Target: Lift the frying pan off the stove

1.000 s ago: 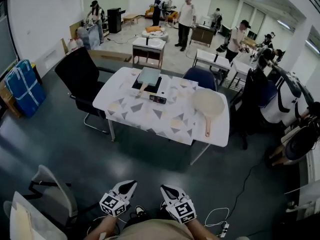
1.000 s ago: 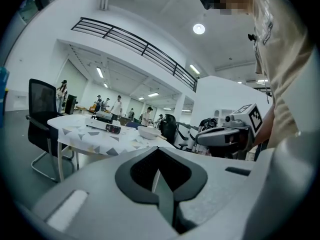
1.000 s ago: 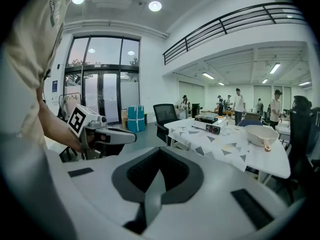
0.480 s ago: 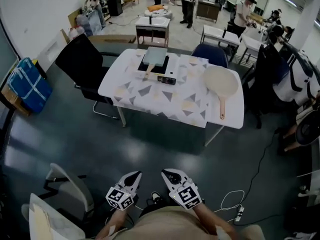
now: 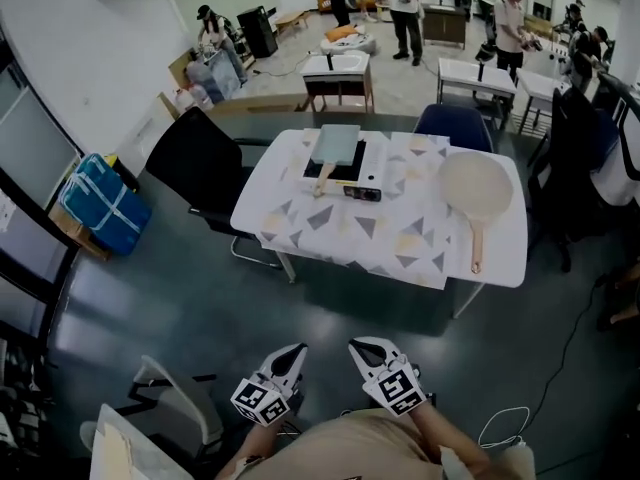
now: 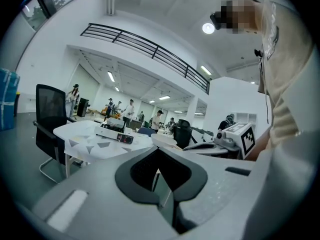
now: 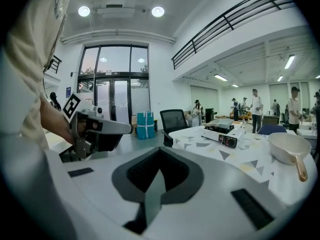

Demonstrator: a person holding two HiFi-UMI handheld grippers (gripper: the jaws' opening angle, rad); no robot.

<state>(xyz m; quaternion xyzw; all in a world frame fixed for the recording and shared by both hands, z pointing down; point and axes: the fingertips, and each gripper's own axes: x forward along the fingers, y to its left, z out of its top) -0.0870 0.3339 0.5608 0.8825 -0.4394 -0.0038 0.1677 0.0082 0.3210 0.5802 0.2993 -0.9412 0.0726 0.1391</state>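
Observation:
A square grey-green frying pan with a wooden handle sits on a portable stove on the white patterned table, far ahead of me. My left gripper and right gripper are held close to my body, well short of the table, both shut and empty. The stove shows small in the left gripper view behind the shut left gripper. In the right gripper view the pan lies on the stove beyond the shut right gripper.
A round beige pan with a wooden handle lies at the table's right end. A black office chair stands left of the table, a blue chair behind it, a blue bag by the wall, a grey chair beside me. Several people stand at the back.
The table and stove have come somewhat nearer and shifted right in the head view. Both grippers stay shut and empty near my body.

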